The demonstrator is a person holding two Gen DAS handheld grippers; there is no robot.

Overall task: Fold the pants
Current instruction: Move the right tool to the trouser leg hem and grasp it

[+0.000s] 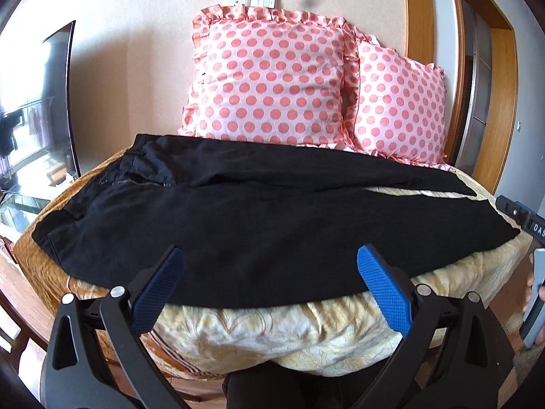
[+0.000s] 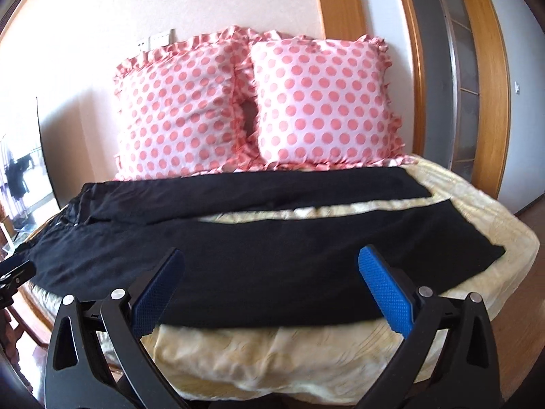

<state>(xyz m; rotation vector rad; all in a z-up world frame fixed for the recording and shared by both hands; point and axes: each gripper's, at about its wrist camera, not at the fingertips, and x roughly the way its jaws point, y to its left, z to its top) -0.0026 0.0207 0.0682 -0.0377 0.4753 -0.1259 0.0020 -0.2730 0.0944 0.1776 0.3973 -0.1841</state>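
Black pants (image 1: 238,218) lie flat across a bed, waistband at the left and the two legs spread toward the right; they also show in the right wrist view (image 2: 272,259). My left gripper (image 1: 269,262) is open and empty, held above the near edge of the pants at the thigh. My right gripper (image 2: 270,262) is open and empty, above the near leg further right. Part of the right gripper shows at the right edge of the left wrist view (image 1: 531,225).
The bed has a cream and gold cover (image 1: 272,334). Two pink polka-dot pillows (image 1: 276,81) (image 2: 323,102) lean on the wall behind the pants. A dark screen (image 1: 37,109) stands at the left. A wooden door frame (image 2: 415,34) is at the right.
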